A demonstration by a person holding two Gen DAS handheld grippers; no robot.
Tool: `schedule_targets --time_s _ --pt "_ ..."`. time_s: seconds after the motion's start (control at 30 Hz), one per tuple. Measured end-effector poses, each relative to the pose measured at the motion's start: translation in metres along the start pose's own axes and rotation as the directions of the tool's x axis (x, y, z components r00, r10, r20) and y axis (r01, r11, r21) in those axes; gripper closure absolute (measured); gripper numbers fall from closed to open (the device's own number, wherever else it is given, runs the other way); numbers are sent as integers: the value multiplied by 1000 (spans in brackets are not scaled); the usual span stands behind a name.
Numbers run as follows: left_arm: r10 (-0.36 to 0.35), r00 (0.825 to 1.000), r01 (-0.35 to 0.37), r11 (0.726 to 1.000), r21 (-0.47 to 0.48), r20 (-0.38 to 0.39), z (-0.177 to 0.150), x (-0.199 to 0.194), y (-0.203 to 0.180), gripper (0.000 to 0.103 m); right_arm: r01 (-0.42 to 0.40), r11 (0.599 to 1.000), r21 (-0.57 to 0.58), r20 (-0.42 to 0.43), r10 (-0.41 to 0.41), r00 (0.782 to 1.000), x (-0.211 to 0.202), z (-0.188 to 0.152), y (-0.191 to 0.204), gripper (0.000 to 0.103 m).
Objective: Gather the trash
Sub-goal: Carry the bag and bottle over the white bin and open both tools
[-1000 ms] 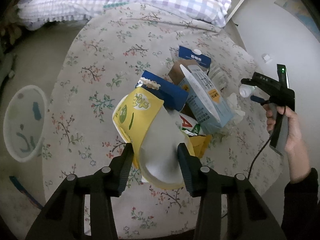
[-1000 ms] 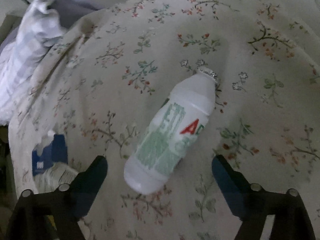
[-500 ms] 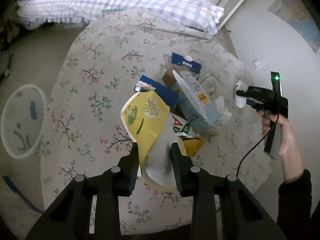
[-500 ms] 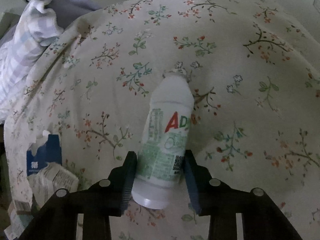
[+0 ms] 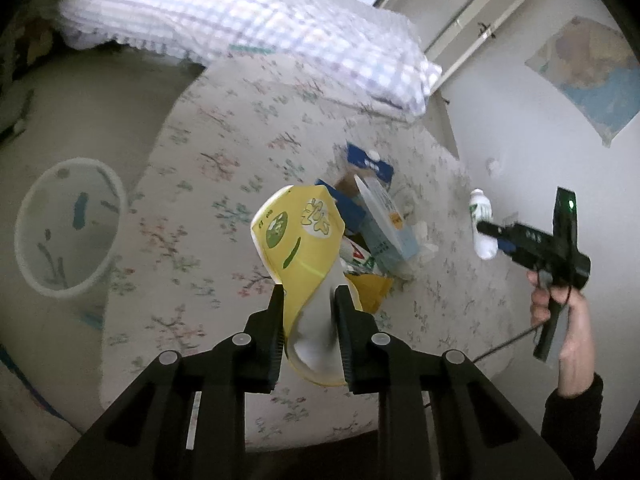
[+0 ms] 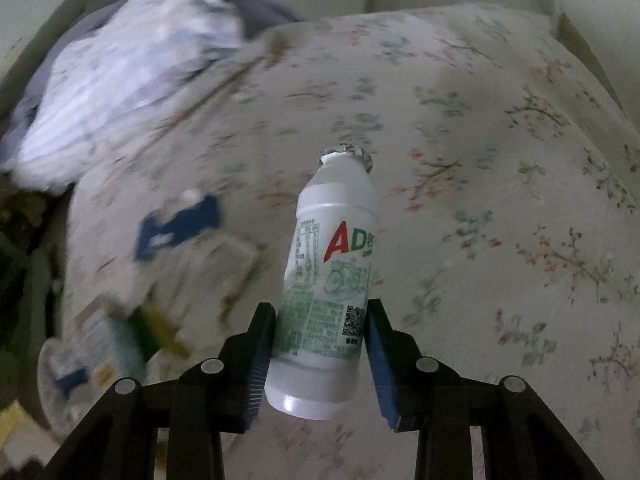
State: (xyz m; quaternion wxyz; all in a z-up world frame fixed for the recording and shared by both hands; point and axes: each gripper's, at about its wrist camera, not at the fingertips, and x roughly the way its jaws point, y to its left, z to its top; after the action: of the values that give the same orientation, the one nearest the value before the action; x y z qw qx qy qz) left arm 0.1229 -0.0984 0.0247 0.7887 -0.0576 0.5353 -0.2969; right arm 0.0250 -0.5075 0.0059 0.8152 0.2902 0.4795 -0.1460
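Note:
My left gripper (image 5: 310, 296) pinches a crumpled yellow snack bag (image 5: 296, 236), lifted above the floral bedsheet (image 5: 224, 168); its jaws are still closing on the bag. A white AD drink bottle (image 6: 332, 248) with a foil top stands between the pads of my right gripper (image 6: 320, 312), which is shut on its lower half and holds it clear of the sheet. In the left wrist view the same bottle (image 5: 482, 216) sticks out of the right gripper, held by a hand (image 5: 560, 308) at the right.
A heap of trash stays on the bed: a light blue milk carton (image 5: 384, 220), a blue box (image 5: 368, 162), wrappers and tissue. A white bin (image 5: 68, 224) stands on the floor to the left. A checked pillow (image 5: 240, 20) lies at the bed's far end.
Both grippers closed on their items and lifted them off the bed. The yellow bag got squeezed narrower; the bottle turned from lying tilted to pointing straight away between the right pads.

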Motion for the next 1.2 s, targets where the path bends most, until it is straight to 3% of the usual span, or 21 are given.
schedule_targets --time_s 0.27,0.5,0.57,0.73,1.0,1.2 --pt "41 995 -36 998 -57 93 1 -44 57 78 -86 982 -168 -8 86 996 -31 -32 77 63" --pt "144 975 -119 982 -148 171 -1 -66 129 78 -175 935 -308 -37 172 984 -32 -59 156 63" --pt "201 962 -172 973 -156 188 0 -63 149 78 -202 915 -348 -49 198 979 -30 -68 182 63" --pt "266 943 -233 957 -173 202 5 -43 186 78 -280 866 -413 -100 263 960 -14 -87 244 63" --pt "315 921 -276 942 -189 228 12 -14 232 77 -328 810 -487 -187 270 945 45 -120 325 63" --pt "349 909 -308 931 -197 229 14 -3 253 52 -340 793 -506 -232 255 939 92 -133 354 63"
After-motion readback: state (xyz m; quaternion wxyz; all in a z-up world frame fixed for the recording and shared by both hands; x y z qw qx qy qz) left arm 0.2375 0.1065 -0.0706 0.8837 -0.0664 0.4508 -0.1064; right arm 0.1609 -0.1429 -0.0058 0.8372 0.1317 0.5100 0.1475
